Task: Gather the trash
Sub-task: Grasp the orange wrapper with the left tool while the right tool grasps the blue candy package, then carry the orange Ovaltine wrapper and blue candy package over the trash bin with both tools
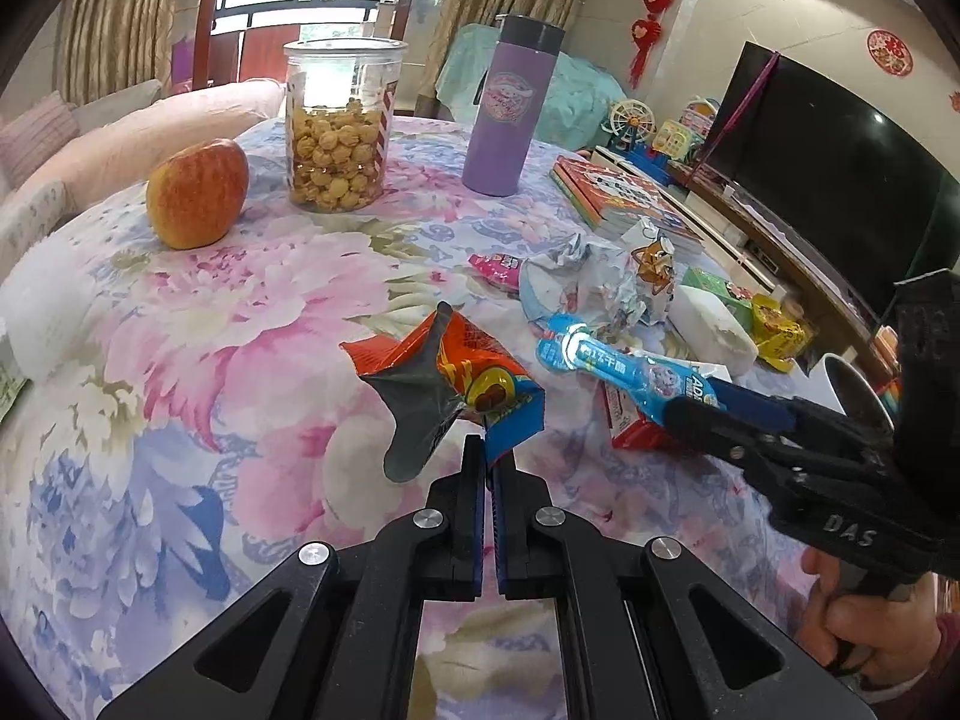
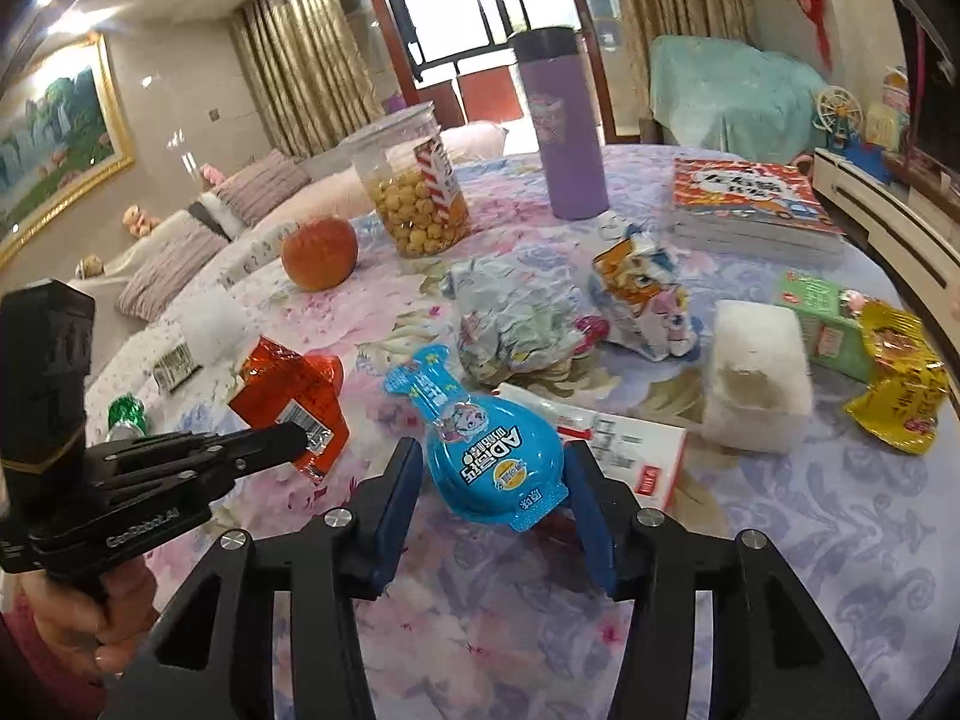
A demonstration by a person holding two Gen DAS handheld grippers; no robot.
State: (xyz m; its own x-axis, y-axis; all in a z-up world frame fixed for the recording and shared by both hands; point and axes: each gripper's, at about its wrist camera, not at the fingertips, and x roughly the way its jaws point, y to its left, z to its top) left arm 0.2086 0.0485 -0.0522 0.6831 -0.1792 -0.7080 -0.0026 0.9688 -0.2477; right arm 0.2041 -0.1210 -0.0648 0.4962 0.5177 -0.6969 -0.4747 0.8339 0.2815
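Left wrist view shows the orange snack wrapper [image 1: 444,372] pinched at its lower edge by the left gripper [image 1: 489,450], whose jaws are nearly together with only the thin foil between them. The wrapper rises off the floral tablecloth [image 1: 180,360], its torn silver inside flaring open, so a grip on the edge lets it hang free rather than crumple.

Just to the right, the blue bottle-shaped pouch [image 2: 486,450] lies flat on the cloth with its narrow neck pointing away. The right gripper [image 2: 492,480] stands with its jaws spread wide, one pad on each side of the pouch's broad end; from the right wrist view I cannot tell whether either pad touches it yet, but nothing is clamped. That straddle looks like the set-up for closing across the widest part.

Beyond lie more scraps: a crumpled silver wrapper [image 2: 510,324], a cartoon-printed packet [image 2: 648,300], a yellow wrapper [image 2: 900,396] near the table's far right, and a white foam block [image 2: 756,372]. Further back stand the apple [image 1: 198,195], the popcorn jar [image 1: 339,126], the purple flask [image 1: 504,114] and a stack of books [image 2: 750,210], probably meant to stay.
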